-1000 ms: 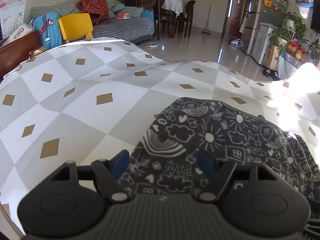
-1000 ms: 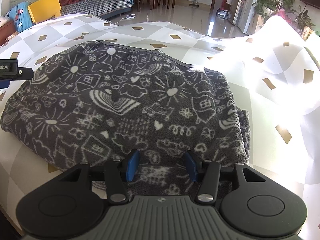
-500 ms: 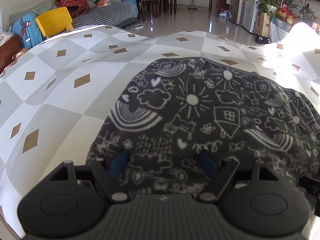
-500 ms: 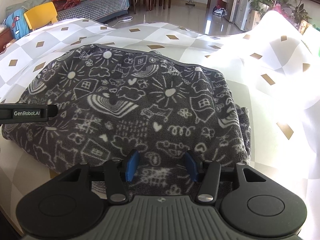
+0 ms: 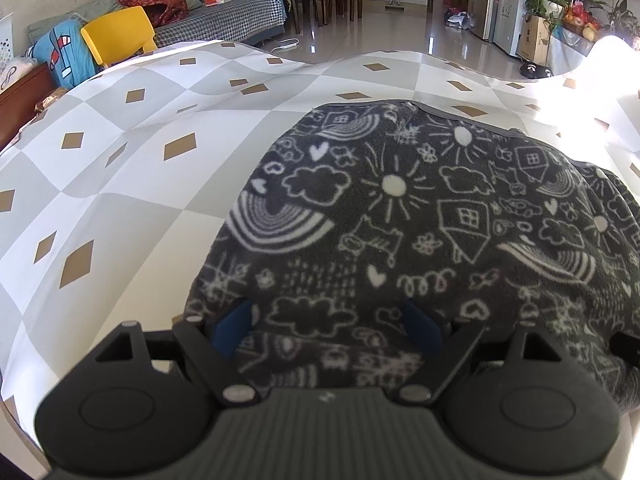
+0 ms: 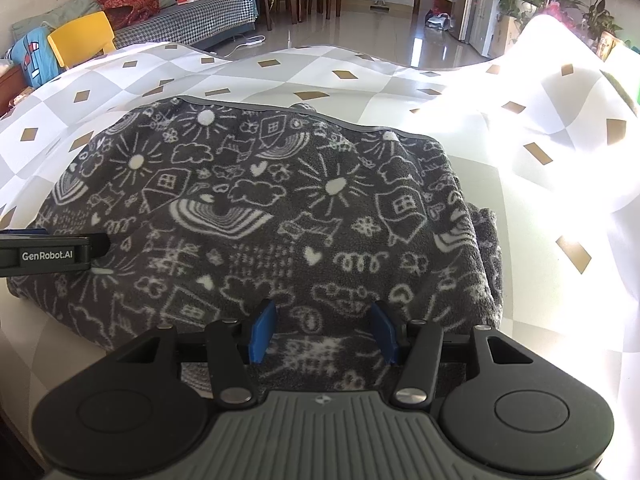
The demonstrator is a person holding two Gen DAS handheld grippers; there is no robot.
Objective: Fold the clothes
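The garment (image 6: 272, 216) is a dark grey fleece piece printed with white suns, clouds, houses and rainbows. It lies on the worktop (image 5: 120, 184), which is covered by a grey-and-white checked cloth with tan diamonds. In the right wrist view the garment forms a compact, roughly rectangular bundle with stacked layers visible along its right edge, so it is already doubled over at least once. Whether a further fold is due or the bundle is complete cannot be settled from this state.

Handling properties, as judged: the fleece looks soft, thick and limp, light for its bulk, and not fragile. The napped surface should resist slipping between pads. Layers are likely to sag and separate if lifted from one point only.

Recommended hold: take the near edge at two spaced points, one per tool, pinching all layers together near the corners.

Tool state: the left tool (image 5: 326, 330) has its jaws spread wide, with the near hem lying between the blue pads and nothing clamped. The right tool (image 6: 322, 330) is likewise spread, straddling the near edge without gripping it.
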